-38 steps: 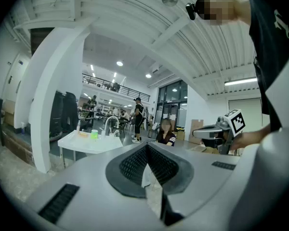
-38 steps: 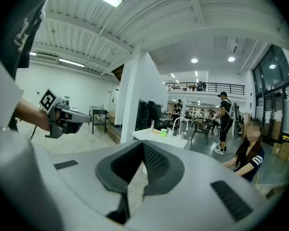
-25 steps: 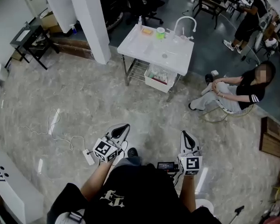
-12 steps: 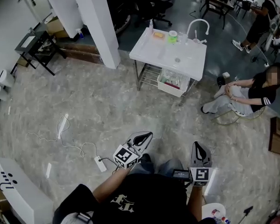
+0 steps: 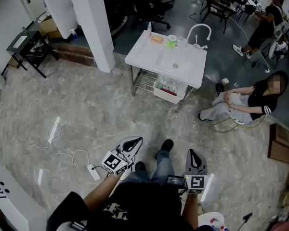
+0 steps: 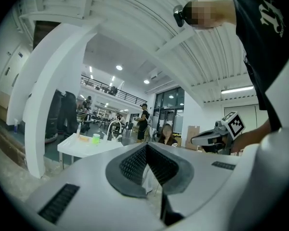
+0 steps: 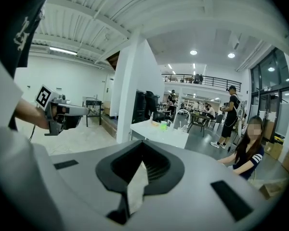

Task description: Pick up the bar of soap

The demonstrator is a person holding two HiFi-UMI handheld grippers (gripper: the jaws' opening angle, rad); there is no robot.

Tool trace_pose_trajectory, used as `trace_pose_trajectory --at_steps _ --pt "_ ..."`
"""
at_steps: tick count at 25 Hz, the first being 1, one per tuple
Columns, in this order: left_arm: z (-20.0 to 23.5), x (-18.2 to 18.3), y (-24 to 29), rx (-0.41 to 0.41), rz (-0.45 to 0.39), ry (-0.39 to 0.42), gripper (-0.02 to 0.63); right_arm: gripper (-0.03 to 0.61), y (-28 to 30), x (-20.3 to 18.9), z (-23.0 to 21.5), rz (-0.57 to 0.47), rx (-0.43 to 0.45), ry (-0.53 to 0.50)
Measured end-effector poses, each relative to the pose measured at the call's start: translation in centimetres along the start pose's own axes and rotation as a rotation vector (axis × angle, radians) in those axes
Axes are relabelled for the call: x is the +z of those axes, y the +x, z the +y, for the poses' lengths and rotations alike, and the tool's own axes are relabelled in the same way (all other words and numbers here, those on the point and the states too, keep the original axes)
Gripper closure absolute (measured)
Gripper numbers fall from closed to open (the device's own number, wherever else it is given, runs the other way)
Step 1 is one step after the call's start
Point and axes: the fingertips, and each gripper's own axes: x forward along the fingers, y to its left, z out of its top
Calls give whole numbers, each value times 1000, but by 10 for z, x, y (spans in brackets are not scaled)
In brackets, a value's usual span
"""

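The bar of soap [image 5: 157, 38] is a small orange block at the far edge of a white sink table [image 5: 154, 59], several steps ahead of me. A green cup [image 5: 172, 41] and a curved faucet [image 5: 198, 32] stand beside it. My left gripper [image 5: 135, 141] and right gripper [image 5: 192, 153] are held low near my body, far from the table, both shut and empty. In the left gripper view the table [image 6: 82, 147] and soap [image 6: 82, 138] show small in the distance. The right gripper view also shows the table [image 7: 159, 130] far off.
A white pillar [image 5: 91, 23] stands left of the table. A person sits on a chair [image 5: 245, 100] to its right and another stands [image 5: 265, 18] at the back. A power strip with cable [image 5: 93, 172] lies on the marble floor at my left. A basket [image 5: 168, 86] hangs under the table.
My view has swung slightly as I walk; a foot has stepped forward between the grippers. Both grippers stay shut and low.
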Motion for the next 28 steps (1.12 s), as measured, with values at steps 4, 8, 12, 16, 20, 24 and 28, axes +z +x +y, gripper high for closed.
trace_pose_trajectory --at_steps 4,8,12,16,20,24,28 --pt "17 4 12 -5 3 26 607 571 24 3 -1 -20 9 25" --pt "42 6 30 17 10 48 607 571 60 5 -10 -35 42 32" --pt "65 7 57 46 9 38 607 571 96 12 -37 -40 52 7" --pt "104 14 83 94 17 28 607 571 135 25 -61 -47 72 -7" --pt "127 20 120 110 61 10 606 571 171 25 -86 -38 104 11" --pt "151 40 161 120 69 7 607 571 205 37 -117 -15 131 24" --pt "162 45 203 106 78 -2 606 571 236 50 -151 -60 123 26"
